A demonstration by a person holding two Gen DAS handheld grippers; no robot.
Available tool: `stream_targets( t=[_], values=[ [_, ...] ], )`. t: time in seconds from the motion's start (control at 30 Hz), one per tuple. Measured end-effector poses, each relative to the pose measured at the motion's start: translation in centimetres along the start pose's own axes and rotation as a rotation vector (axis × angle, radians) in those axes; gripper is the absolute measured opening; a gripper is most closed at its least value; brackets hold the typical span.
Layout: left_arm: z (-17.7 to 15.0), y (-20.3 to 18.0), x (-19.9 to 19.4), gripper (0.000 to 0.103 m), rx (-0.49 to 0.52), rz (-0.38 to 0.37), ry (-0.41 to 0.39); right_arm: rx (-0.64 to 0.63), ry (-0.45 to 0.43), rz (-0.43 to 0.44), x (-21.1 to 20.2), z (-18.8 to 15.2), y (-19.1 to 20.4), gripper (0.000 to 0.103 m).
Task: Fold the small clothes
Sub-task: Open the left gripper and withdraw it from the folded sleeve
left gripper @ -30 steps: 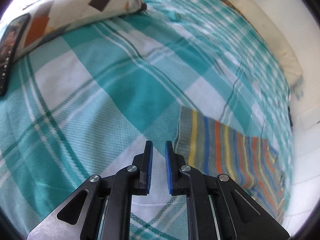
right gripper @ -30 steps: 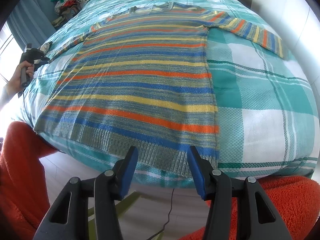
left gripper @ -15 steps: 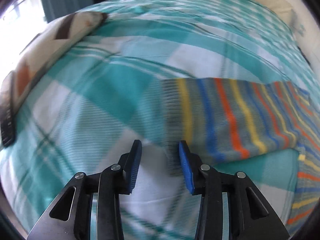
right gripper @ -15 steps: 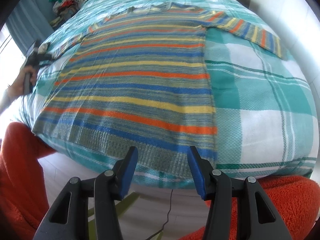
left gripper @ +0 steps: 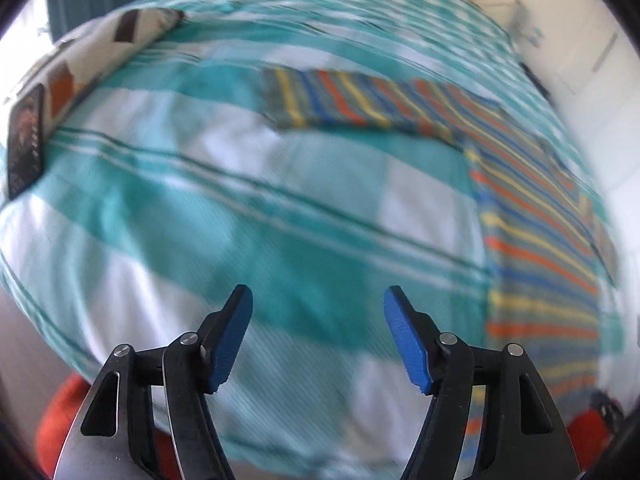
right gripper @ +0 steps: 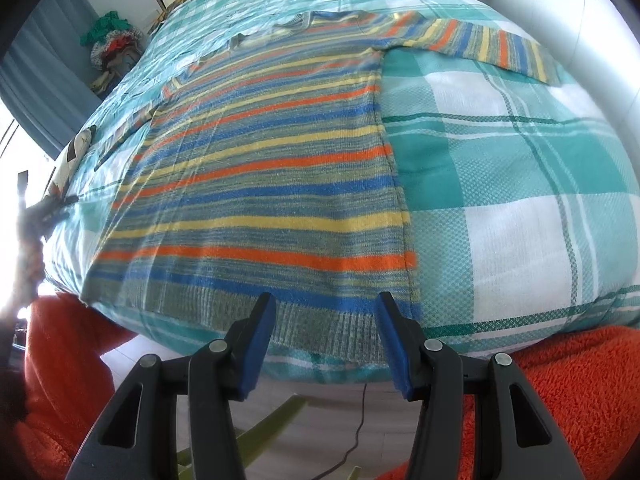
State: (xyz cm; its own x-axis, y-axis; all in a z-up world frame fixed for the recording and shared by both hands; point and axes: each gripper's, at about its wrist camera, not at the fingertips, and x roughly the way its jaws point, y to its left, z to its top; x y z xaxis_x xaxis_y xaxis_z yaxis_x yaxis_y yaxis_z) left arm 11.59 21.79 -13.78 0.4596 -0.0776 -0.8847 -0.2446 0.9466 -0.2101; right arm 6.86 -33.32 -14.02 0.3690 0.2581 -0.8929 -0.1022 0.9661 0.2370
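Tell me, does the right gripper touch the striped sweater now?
Cannot tell. In the right wrist view the right gripper is open, its tips overlapping the hem of the striped sweater at the bed edge, but neither contact nor a gap shows plainly.

One striped sweater (right gripper: 260, 184) on the bed (right gripper: 520, 184), and only one: two sleeves counted, one stretched out at the right (right gripper: 492, 46) and one out at the left (left gripper: 360, 104). One bed, one teal checked cover. Two grippers on show, the left gripper (left gripper: 318, 340) and the right gripper (right gripper: 326, 340), each with two blue-padded jaws, both pairs spread. One patterned pillow (left gripper: 100, 52) up top, one phone (left gripper: 26, 140) beside it. One heap of clothes (right gripper: 112, 42) in the far corner.
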Motion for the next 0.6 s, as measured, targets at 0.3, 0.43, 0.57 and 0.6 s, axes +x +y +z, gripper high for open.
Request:
stream_targets(
  t=[0.3,0.43,0.57,0.6],
  values=[
    [-8.0,-6.2,-0.7,0.074,0.109,-0.192,0.140,0.017,-0.030,-0.005,-1.0,0.5,-0.4,0.051],
    [-9.5,-7.5,-0.3,0.076,0.161,-0.190,0.153,0.033,-0.051,-0.028,-2.1,0.9,-1.4,0.051],
    [-9.3,-7.8,-0.8,0.077,0.162,-0.231,0.143,0.045,-0.061,-0.058,-3.1,1.2,-2.4,0.057],
    [-9.3,-7.7,-1.1,0.077,0.152,-0.252,0.136,0.047,-0.059,-0.062,-3.3,1.3,-2.6,0.057]
  ],
)
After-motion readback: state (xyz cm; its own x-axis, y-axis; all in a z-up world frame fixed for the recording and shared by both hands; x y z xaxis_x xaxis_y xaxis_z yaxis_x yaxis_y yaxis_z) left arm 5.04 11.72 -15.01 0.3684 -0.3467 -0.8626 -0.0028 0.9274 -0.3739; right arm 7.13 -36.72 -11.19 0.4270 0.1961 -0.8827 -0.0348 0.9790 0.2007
